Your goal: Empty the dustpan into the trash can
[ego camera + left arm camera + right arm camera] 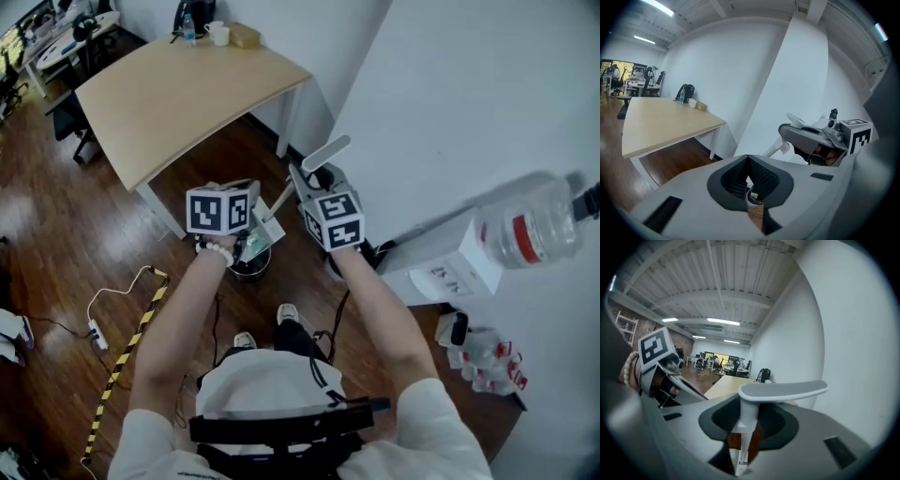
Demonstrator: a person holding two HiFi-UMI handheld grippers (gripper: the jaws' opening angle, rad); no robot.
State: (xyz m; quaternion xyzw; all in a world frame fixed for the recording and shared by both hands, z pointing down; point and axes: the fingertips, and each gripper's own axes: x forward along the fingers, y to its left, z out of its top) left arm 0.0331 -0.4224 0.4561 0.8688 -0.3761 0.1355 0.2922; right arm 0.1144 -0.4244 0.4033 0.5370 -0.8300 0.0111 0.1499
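My right gripper [302, 185] is shut on the white stem of the dustpan's handle [746, 430], whose grey cross-grip [783, 390] sticks up past the jaws [324, 152]. The stem slants down to the pan [260, 234], which hangs tilted over a small dark trash can [249, 269] on the floor. My left gripper [244, 234] sits right beside the pan; in its own view its pads [759, 176] meet at the tips with nothing seen between them, and a bit of the can's rim [753, 197] shows below. Whether it touches the pan I cannot tell.
A light wooden table [178, 89] stands ahead on the left, a white wall column [450, 103] on the right. A water dispenser with a bottle [520, 230] and packs of bottles [487, 361] are at the right. A power strip with cable [98, 333] and striped tape [131, 347] lie on the floor.
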